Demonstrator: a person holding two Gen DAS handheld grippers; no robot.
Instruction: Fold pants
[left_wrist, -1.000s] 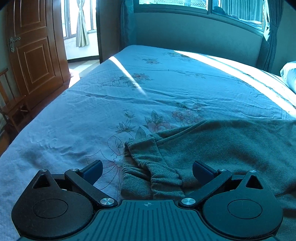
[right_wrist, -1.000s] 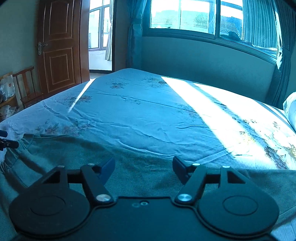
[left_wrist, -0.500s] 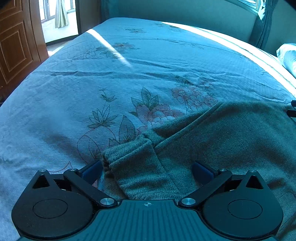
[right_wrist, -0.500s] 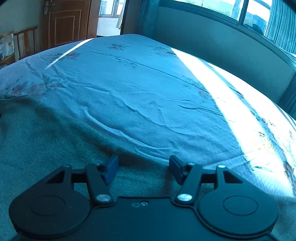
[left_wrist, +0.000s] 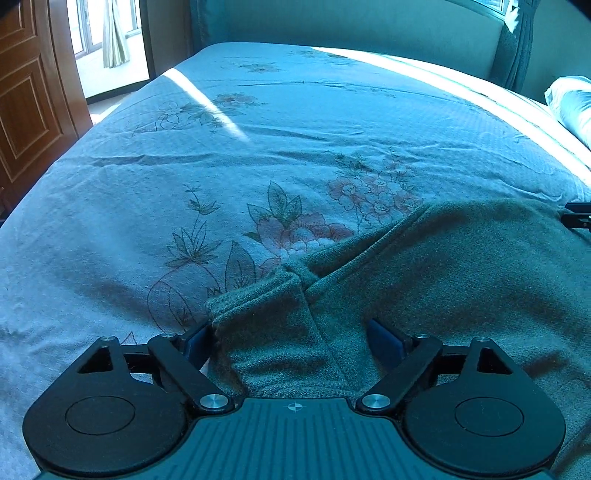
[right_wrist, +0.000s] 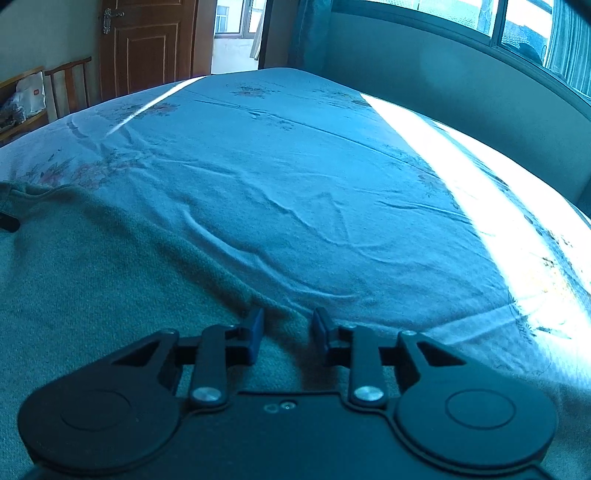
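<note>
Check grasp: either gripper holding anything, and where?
Nothing clamped yet. Left gripper is open astride the pants cuffs; right gripper is open, narrower, over their far edge.

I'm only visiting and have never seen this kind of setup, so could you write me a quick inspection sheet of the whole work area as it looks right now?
Surface: floral blue bedsheet, wrinkled, sunlit along the far side.
Job's things: green knitted pants lying on the sheet, cuff bunched.
Clutter: white pillow at the bed's edge.
Grippers: left gripper jaws wide around the cuff; right gripper jaws partly closed over the pants' edge, gap visible.
Cables: nothing seen.
Surroundings: brown wooden door, wooden chair, window.
</note>
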